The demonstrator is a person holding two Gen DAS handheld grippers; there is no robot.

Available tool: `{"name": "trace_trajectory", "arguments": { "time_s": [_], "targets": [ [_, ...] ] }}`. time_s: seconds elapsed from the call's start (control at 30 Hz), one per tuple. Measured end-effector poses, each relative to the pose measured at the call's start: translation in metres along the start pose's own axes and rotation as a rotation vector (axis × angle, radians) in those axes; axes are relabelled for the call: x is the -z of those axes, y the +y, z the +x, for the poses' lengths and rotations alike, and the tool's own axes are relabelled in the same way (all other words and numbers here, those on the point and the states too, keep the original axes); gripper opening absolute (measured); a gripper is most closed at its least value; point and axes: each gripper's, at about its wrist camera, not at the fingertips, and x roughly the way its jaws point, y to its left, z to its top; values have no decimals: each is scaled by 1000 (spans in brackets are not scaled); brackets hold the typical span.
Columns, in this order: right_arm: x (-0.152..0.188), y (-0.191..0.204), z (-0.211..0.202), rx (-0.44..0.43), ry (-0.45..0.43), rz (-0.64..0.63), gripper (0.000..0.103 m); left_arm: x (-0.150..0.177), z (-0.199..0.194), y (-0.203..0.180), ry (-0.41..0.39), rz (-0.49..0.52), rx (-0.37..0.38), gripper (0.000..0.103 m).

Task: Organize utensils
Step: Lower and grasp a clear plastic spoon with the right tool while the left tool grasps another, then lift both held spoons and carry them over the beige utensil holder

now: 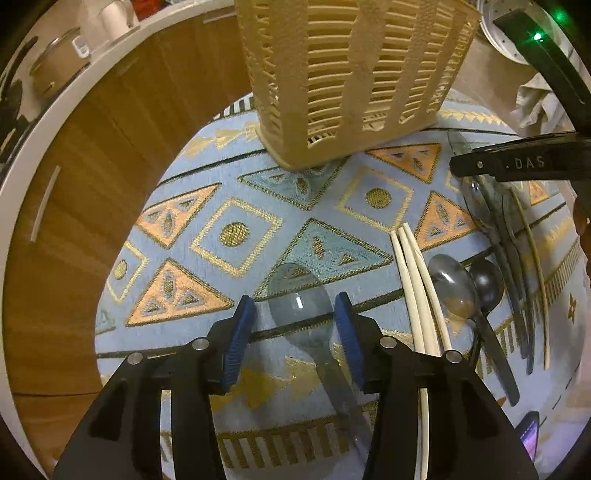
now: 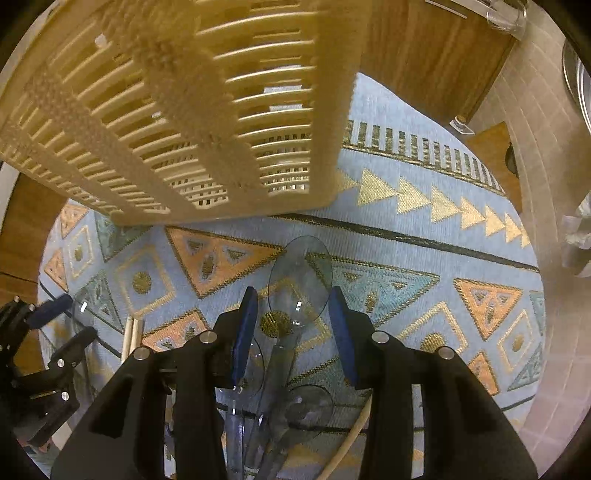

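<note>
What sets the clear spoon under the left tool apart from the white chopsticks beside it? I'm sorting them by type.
The clear spoon is see-through and tinted grey; the white chopsticks are opaque. The spoon widens into a rounded bowl, while the chopsticks are thin, straight sticks. The spoon lies alone between the left tool's blue pads; the chopsticks lie bunched together outside them. Both lie flat on the patterned cloth.

Looking like a home kitchen: wooden cabinet fronts [image 1: 110,155] with slim pale handles [image 1: 44,203] running under a white countertop [image 1: 22,162], a lidded pot [image 1: 51,70] and a white kettle [image 1: 107,22] sitting up there. Showing tiled flooring [image 2: 546,184] beyond the far right edge of a round table, its patterned blue woven tablecloth [image 1: 258,206] carrying a slatted cream cutlery basket [image 1: 351,74] at the far edge, with spoons [image 1: 465,291] and white chopsticks [image 1: 417,291] lying toward the right edge.
</note>
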Motion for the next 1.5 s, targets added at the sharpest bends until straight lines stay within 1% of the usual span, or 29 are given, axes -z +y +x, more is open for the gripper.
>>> {"name": "trace_trajectory", "arguments": {
  "time_s": [0.1,0.13,0.17,0.2,0.23,0.27,0.3,0.33,0.37,0.4,0.43,0.47,0.5,0.53,0.6,0.63,0.73,0.8,0.83,0.93,1.0,1.07,1.13,1.2,1.23,1.3,1.33,1.4,1.5],
  "targets": [
    [-4,9,3,26,-1,-24,36,-2,2,-1,32,-10,3,45],
    [-3,15,2,23,-5,-28,31,-5,3,3,35,-9,0,45],
    [-3,17,2,24,-7,-38,29,-8,4,2,36,-11,4,41],
    [-1,19,1,20,-14,-46,29,-9,3,1,31,-10,9,32],
    [3,20,-2,13,-22,-52,29,-12,3,1,25,-18,3,32],
    [6,21,-6,-17,-42,-62,29,-16,6,0,19,-32,5,32],
    [16,22,-11,-37,-59,-70,29,-15,5,2,0,-49,9,31],
    [21,22,-18,-51,-95,-82,29,-14,3,3,-19,-59,13,31],
    [26,18,-26,-56,-118,-89,29,-12,-3,5,-65,-74,24,31],
    [32,16,-36,-73,-163,-100,29,-6,-9,6,-92,-80,35,31],
    [36,14,-43,-87,-189,-107,29,-3,-17,8,-128,-92,59,30],
    [41,12,-51,-103,-221,-117,29,2,-28,11,-173,-104,96,28],
    [47,12,-61,-113,-260,-128,29,5,-37,12,-209,-112,123,19],
    [51,11,-67,-115,-280,-135,29,7,-43,13,-230,-115,135,0],
    [60,9,-80,-123,-336,-148,29,8,-53,16,-269,-133,181,0],
    [62,11,-86,-128,-355,-152,29,8,-58,17,-287,-134,188,0],
    [71,4,-97,-133,-401,-166,29,6,-63,5,-315,-135,194,0],
    [75,7,-104,-137,-414,-172,29,15,-57,-3,-322,-139,199,0],
    [79,9,-108,-147,-424,-179,29,17,-59,-3,-338,-139,211,0],
    [84,7,-119,-143,-472,-191,29,20,-59,-9,-382,-148,214,0],
    [89,9,-134,-153,-519,-196,29,21,-76,-6,-444,-160,230,0],
    [92,6,-156,-162,-586,-200,29,21,-97,-5,-527,-164,237,0],
    [93,8,-175,-167,-641,-197,29,20,-118,-4,-599,-167,232,0],
    [91,9,-193,-176,-693,-192,29,15,-143,-6,-703,-177,209,0],
    [88,10,-203,-172,-731,-187,29,11,-157,-6,-769,-181,198,0],
    [84,12,-218,-141,-794,-181,29,1,-174,-9,-866,-190,170,0],
    [80,14,-226,-115,-834,-180,29,-3,-181,-10,-900,-192,163,0],
    [71,16,-239,-77,-903,-178,29,-19,-191,-11,-993,-205,161,0],
    [55,17,-251,-37,-965,-165,29,-38,-197,-11,-1112,-228,139,0]
  ]
}}
